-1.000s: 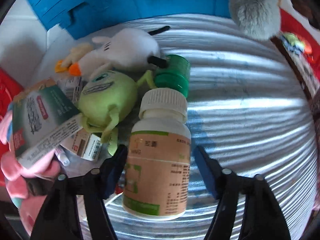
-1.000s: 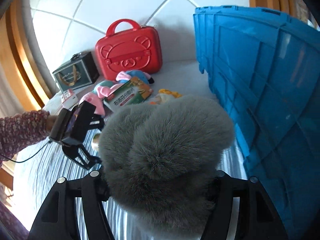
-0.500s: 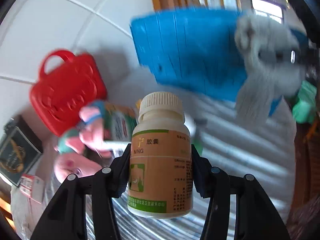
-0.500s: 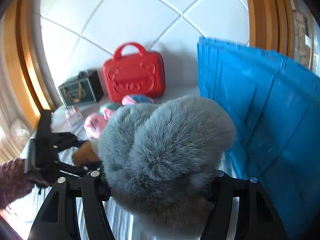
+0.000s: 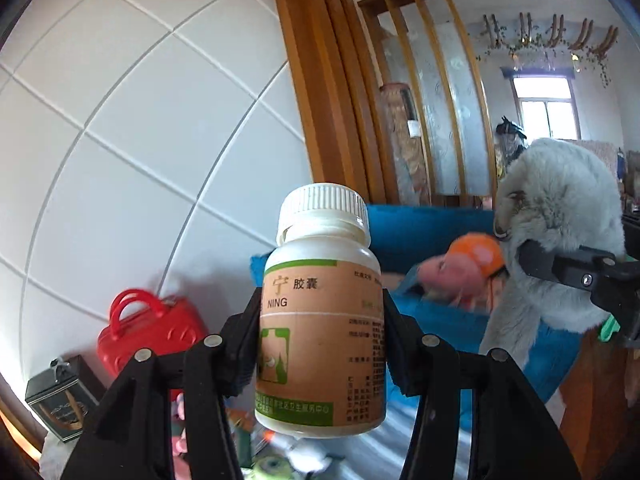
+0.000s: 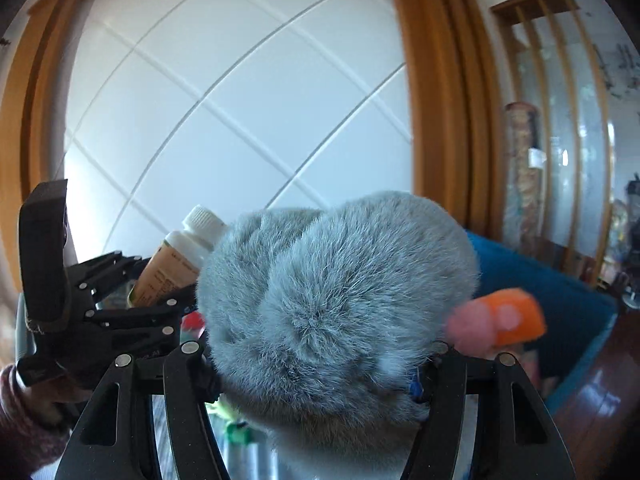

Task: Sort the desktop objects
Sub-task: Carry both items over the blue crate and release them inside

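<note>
I take the blue crate (image 5: 432, 236) as my landmark. Left of it, by the wall, stand a dark box (image 5: 60, 400) and a red case (image 5: 148, 332). My left tool (image 5: 320, 344) is clamped on the medicine bottle (image 5: 320, 320), held upright in the air just left of the crate, pads on its label. My right tool (image 6: 320, 364) grips the grey plush toy (image 6: 336, 300) in front of the crate, with a pink and orange toy (image 6: 500, 320) just to its right. The risks as I judge them: the smooth bottle could slide through the pads if I tilt it, and the soft plush could sag loose or snag the crate rim.
</note>
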Demonstrator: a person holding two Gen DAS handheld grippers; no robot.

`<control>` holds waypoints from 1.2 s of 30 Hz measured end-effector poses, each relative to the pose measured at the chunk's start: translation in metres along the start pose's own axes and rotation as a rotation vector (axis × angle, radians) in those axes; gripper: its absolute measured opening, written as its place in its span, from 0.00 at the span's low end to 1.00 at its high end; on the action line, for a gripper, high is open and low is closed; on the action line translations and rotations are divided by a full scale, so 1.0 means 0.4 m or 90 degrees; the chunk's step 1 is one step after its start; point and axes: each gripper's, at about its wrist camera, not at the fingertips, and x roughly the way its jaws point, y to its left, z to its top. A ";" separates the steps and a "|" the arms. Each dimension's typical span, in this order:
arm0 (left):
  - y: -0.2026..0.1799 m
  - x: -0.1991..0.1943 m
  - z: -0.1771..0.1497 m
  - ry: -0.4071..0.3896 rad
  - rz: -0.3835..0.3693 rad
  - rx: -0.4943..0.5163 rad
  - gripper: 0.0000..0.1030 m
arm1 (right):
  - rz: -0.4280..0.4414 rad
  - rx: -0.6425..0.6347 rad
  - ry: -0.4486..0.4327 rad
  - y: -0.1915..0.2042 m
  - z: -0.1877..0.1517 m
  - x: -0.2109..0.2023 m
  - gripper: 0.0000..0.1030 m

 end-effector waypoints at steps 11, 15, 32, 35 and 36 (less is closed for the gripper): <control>-0.275 0.288 0.234 0.044 -0.009 -0.007 0.50 | -0.043 0.007 0.036 -0.388 0.131 0.050 0.62; -0.303 0.377 0.290 0.066 0.025 -0.014 0.50 | -0.032 0.012 0.062 -0.468 0.171 0.163 0.62; -0.260 0.413 0.343 0.065 0.168 -0.032 1.00 | -0.035 0.073 0.024 -0.567 0.333 0.311 0.90; -0.254 0.383 0.329 0.060 0.170 -0.043 1.00 | -0.025 0.077 -0.009 -0.562 0.331 0.258 0.99; -0.253 0.371 0.323 0.059 0.174 -0.046 1.00 | -0.020 0.074 -0.018 -0.554 0.320 0.234 0.99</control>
